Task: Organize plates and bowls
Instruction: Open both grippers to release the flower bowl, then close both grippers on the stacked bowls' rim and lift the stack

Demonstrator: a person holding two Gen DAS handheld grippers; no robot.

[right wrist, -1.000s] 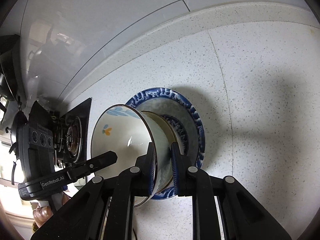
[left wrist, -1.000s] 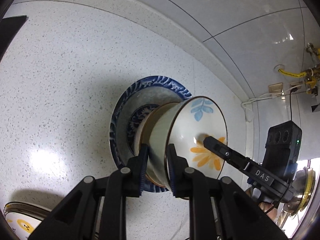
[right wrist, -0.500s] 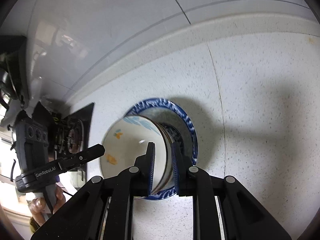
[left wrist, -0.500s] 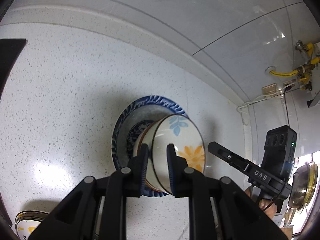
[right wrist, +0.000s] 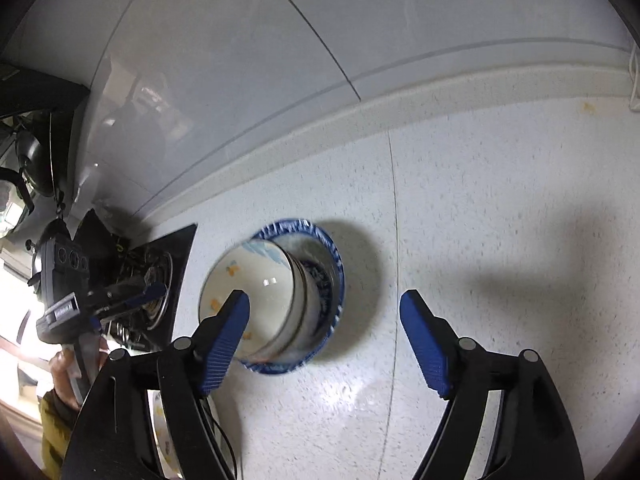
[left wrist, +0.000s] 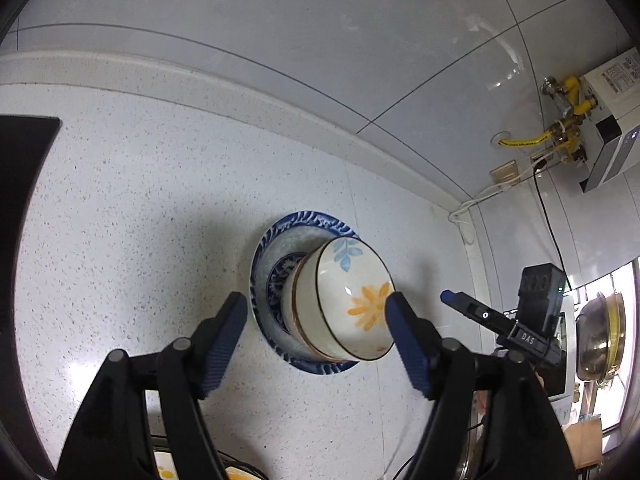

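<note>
A white bowl with an orange flower and a blue leaf [left wrist: 352,300] [right wrist: 248,292] sits nested on a brown-rimmed bowl [left wrist: 298,320]. Both bowls rest on a blue-patterned plate [left wrist: 264,256] [right wrist: 336,264] on the speckled counter. My left gripper [left wrist: 316,300] hovers above and in front of the stack. Its jaws are opening and its blue pads [left wrist: 224,344] stand clear of the bowl. My right gripper [right wrist: 324,298] faces the stack from the other side, its jaws also opening, and nothing is pressed between them. Each view shows a finger of the other gripper [left wrist: 472,312] [right wrist: 124,292] beside the stack.
A black hob [left wrist: 24,168] [right wrist: 160,276] lies to one side of the plate. A water heater with yellow pipes [left wrist: 600,120] hangs on the tiled wall, with a metal pot [left wrist: 600,332] below it. A yellow-patterned plate [left wrist: 164,470] peeks in at the near edge.
Both grippers were shut on the flowered bowl's rim. Both have now opened wide and drawn back and up. The bowl stays nested on the stack on the blue plate.
</note>
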